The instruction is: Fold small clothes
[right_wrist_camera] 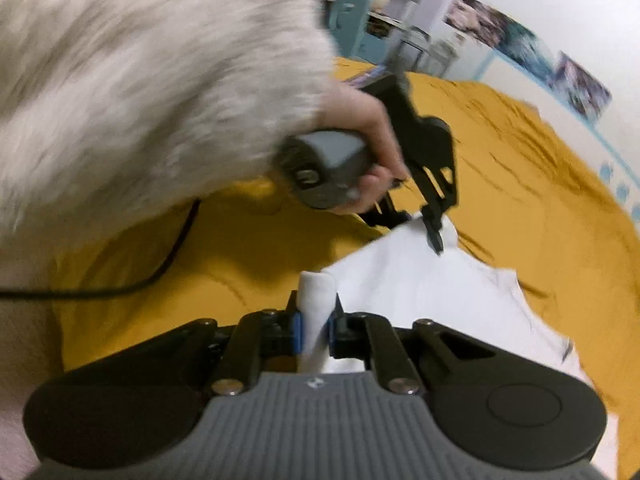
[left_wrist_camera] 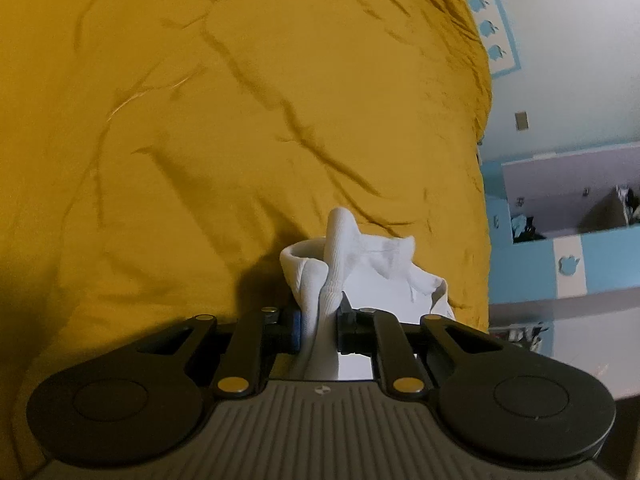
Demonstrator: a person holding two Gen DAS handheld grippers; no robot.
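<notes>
left tongs (left_wrist_camera: 319, 326) clamped on white garment (left_wrist_camera: 360, 268) | over mustard bedspread (left_wrist_camera: 200, 120)

Bed with wrinkled mustard-yellow cover (left_wrist_camera: 240, 120); white garment (right_wrist_camera: 420, 288) and black cable (right_wrist_camera: 168, 256) lie on it.

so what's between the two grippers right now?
Right wrist view: only the white garment, stretched from the right gripper to the left gripper, over the yellow bedspread.

Home bedroom, mustard-yellow bedspread (left_wrist_camera: 240, 120), blue-and-white shelf unit (left_wrist_camera: 568, 256), posters (right_wrist_camera: 520, 52) on wall
</notes>
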